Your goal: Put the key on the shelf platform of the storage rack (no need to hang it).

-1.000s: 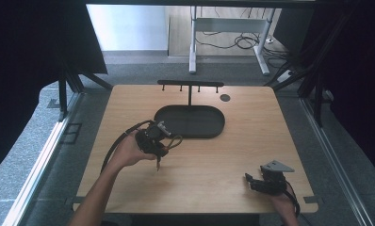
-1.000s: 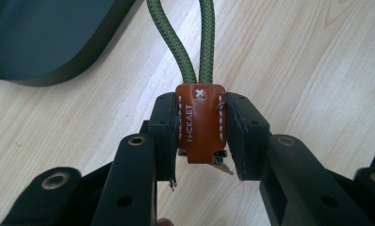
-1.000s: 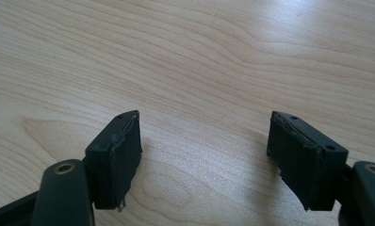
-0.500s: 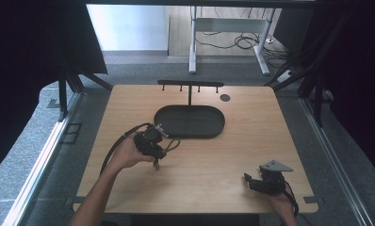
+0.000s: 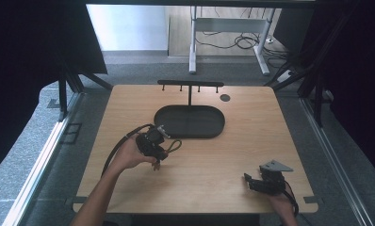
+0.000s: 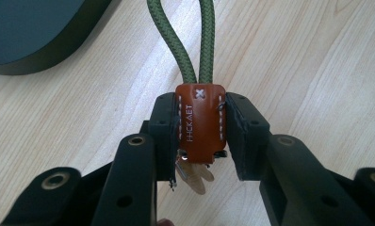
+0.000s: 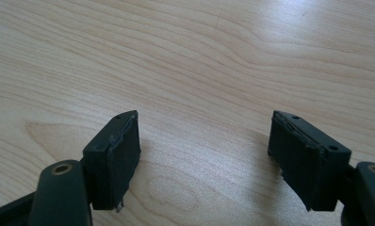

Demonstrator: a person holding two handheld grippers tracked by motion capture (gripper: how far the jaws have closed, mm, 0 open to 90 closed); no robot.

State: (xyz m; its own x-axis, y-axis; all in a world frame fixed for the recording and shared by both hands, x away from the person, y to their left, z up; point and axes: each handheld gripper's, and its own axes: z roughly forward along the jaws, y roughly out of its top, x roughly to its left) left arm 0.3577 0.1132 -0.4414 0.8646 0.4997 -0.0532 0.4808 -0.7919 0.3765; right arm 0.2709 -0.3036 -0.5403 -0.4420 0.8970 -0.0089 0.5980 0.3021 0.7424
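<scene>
Something pale and metallic, maybe keys, hung under the brown stitched leather key fob, mostly hidden behind it, so I couldn't tell what it was. The left gripper was clamped on that fob from both sides, over the light wooden table. Its green braided cord loop ran straight away from the jaws, cut off at the frame edge. The right gripper sat wide open, holding nothing.
</scene>
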